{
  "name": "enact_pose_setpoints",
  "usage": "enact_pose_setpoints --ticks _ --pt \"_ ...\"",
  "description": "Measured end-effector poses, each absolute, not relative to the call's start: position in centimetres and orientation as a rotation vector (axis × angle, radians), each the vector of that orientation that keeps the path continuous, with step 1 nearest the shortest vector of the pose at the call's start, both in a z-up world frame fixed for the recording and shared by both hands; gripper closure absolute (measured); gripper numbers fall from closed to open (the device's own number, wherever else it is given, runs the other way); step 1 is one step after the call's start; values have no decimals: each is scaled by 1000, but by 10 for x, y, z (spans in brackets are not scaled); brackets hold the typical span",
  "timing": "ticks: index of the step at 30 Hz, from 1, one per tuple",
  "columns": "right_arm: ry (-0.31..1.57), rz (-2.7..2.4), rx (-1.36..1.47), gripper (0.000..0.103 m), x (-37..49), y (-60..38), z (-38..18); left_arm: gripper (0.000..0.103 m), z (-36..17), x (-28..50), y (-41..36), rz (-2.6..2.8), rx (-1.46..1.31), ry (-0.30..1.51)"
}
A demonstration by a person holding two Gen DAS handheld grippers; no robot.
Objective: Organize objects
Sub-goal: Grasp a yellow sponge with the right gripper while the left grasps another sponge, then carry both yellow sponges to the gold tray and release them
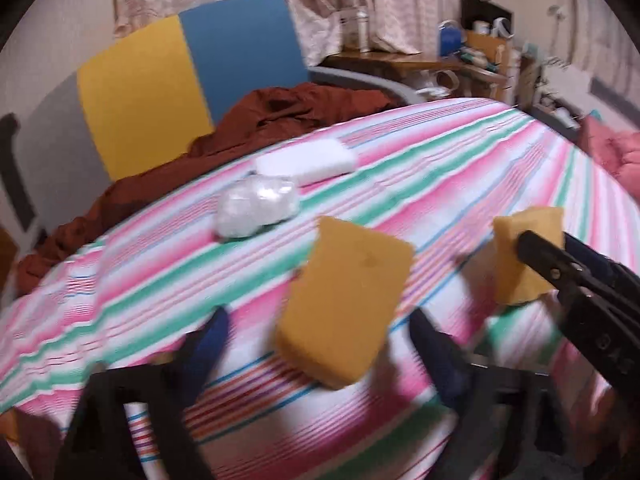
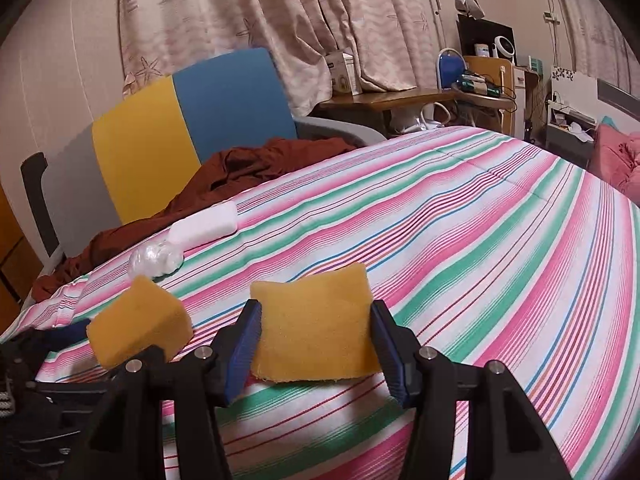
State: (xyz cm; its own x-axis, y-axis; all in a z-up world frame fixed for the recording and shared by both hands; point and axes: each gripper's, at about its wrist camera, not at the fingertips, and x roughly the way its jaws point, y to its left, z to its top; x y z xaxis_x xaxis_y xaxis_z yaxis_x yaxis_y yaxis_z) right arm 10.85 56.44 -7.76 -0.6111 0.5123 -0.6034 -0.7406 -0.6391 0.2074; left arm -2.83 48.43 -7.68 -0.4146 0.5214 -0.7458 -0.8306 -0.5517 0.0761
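A yellow sponge (image 1: 344,304) sits tilted between the blue pads of my left gripper (image 1: 320,332). Cover shows on both sides of it, so that gripper is open. In the right wrist view the same sponge (image 2: 140,320) is at the lower left, with a left finger (image 2: 76,330) beside it. I cannot tell whether it rests on the striped bed cover (image 2: 480,260). My right gripper (image 2: 316,344) is shut on a second yellow sponge (image 2: 316,328), squeezed between both pads just above the cover. The left wrist view shows that gripper (image 1: 554,242) and its sponge (image 1: 520,280) at the right.
A white block (image 1: 308,160) and a clear plastic bundle (image 1: 258,208) lie on the cover further back. A rust-red cloth (image 1: 280,116) is heaped at the bed's far edge, in front of a yellow and blue chair back (image 1: 188,80). A cluttered desk (image 2: 400,100) stands behind.
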Motion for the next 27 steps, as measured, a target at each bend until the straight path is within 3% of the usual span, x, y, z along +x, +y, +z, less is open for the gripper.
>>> enact_pose_setpoints --ticks 1,5,27 --pt "573 2239 -653 47 108 564 -77 46 -80 -28 484 2023 -873 555" --pt "550 2236 -660 47 106 562 -78 53 -84 -29 480 2020 -888 537" --pt "428 2349 -587 48 120 501 -58 55 -60 43 358 2253 -637 349"
